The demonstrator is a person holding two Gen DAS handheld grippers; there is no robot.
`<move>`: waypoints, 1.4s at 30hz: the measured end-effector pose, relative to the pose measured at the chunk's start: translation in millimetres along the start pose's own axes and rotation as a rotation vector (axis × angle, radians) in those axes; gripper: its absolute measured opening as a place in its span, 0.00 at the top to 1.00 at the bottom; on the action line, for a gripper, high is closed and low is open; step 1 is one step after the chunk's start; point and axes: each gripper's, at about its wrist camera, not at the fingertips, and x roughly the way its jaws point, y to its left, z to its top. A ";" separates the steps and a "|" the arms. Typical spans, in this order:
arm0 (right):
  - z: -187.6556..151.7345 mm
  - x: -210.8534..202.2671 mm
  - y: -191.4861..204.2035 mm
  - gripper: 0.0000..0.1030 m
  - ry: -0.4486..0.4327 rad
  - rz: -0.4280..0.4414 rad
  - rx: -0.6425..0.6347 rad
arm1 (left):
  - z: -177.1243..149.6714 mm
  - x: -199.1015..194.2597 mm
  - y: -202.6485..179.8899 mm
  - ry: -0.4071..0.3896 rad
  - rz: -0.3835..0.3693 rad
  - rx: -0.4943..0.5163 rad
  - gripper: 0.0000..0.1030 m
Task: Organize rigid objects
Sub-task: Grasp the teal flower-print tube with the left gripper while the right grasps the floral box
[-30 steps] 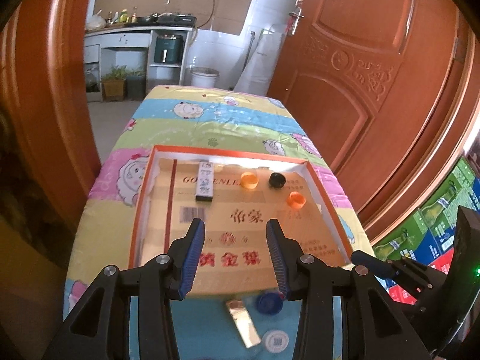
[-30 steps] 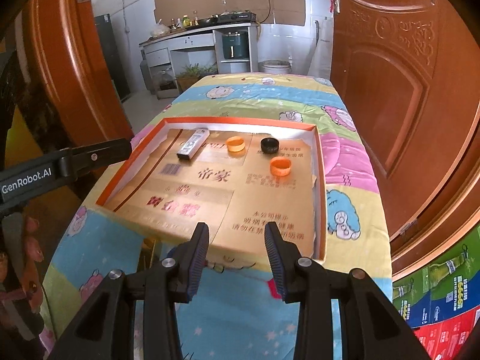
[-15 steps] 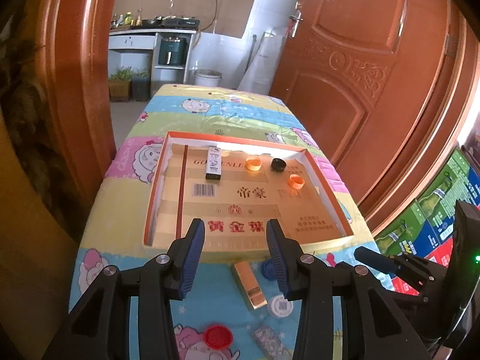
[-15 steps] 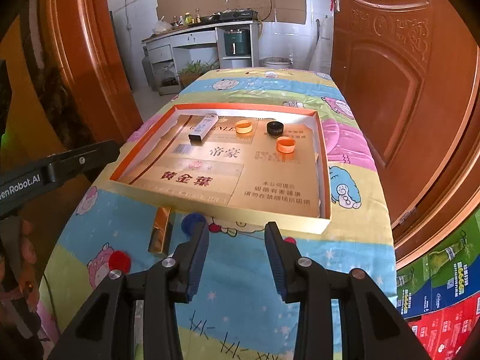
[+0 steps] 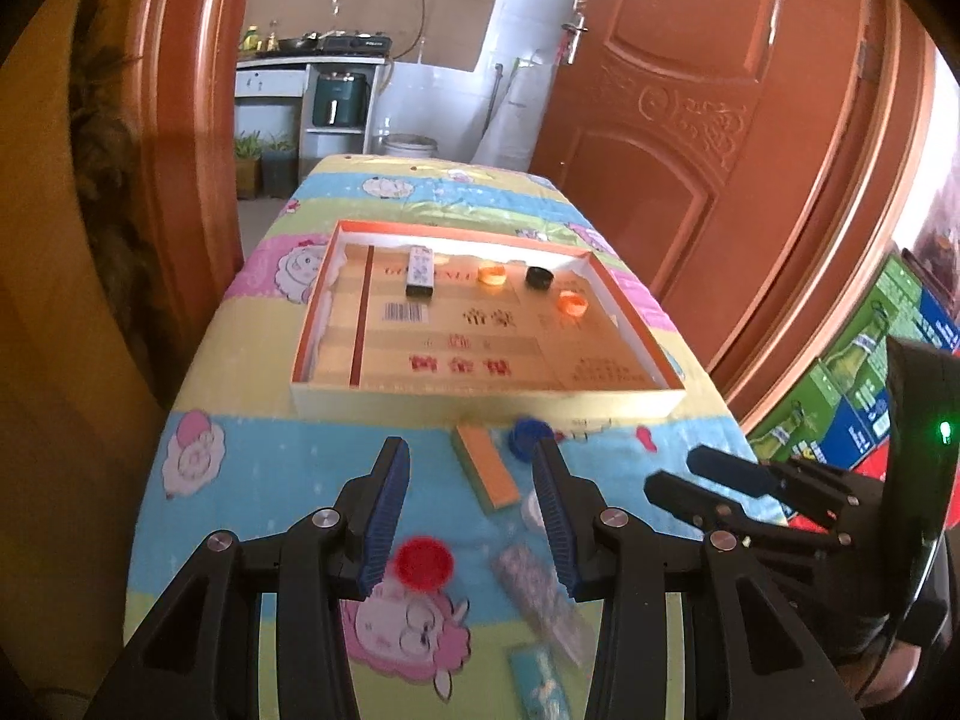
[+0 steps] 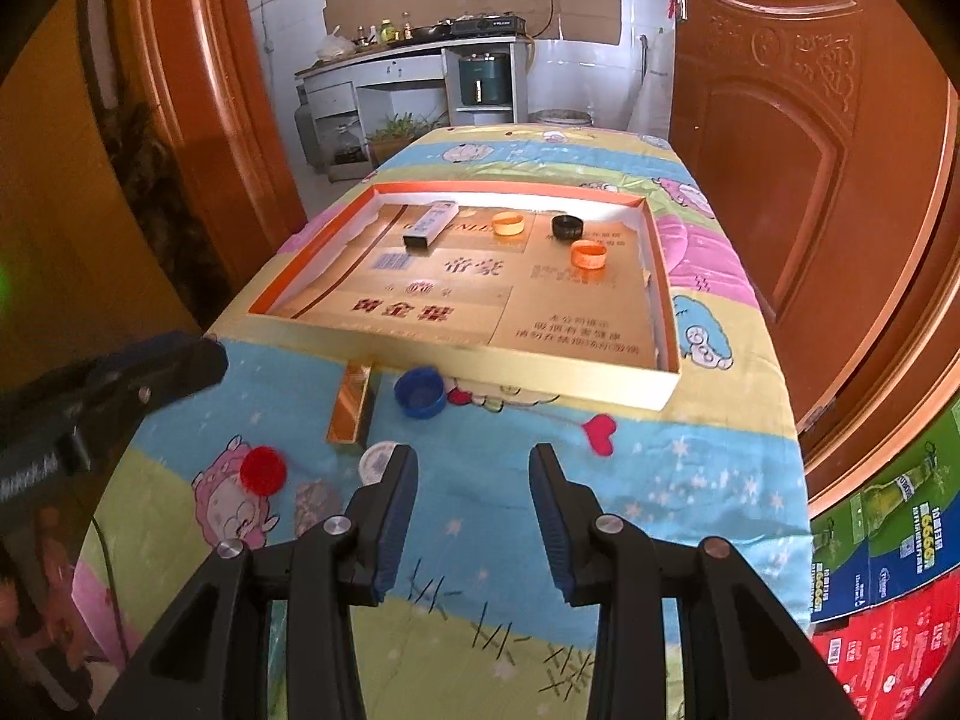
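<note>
A shallow cardboard tray with an orange rim lies on the table. Inside it are a small white box, two orange caps and a black cap. In front of the tray lie a gold box, a blue cap, a red cap, a white cap and a foil blister pack. My left gripper is open and empty above these. My right gripper is open and empty over bare cloth.
The table has a cartoon-print cloth. A wooden door stands to the right and a door frame to the left. Stacked drink cartons sit on the floor at the right. A light blue packet lies near the front edge.
Both grippers have pulled back from the tray toward the near end of the table. The loose items in front of the tray have come into view.
</note>
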 end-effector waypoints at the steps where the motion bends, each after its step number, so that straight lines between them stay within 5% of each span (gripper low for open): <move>1: -1.8 -0.7 1.5 0.63 0.000 0.003 0.000 | -4.2 -2.8 -0.2 -0.002 0.004 0.001 0.57; 17: -33.9 -14.6 13.1 0.63 -0.004 -0.005 -0.001 | -77.0 -20.6 -22.6 0.030 -0.026 0.033 0.57; 29: -41.1 -12.7 25.1 0.63 0.003 0.010 -0.016 | -123.3 0.0 -42.7 0.115 0.057 0.082 0.57; 30: -41.3 -12.5 26.0 0.63 0.003 0.011 -0.017 | -125.2 2.2 -41.0 0.122 0.048 0.074 0.58; 32: -41.5 -11.5 27.0 0.63 0.006 0.014 -0.017 | -127.5 -0.3 -39.4 0.100 0.036 0.077 0.76; 42: -42.1 6.7 47.1 0.63 0.052 0.066 -0.060 | -127.4 -10.7 -13.2 0.058 0.044 0.025 0.78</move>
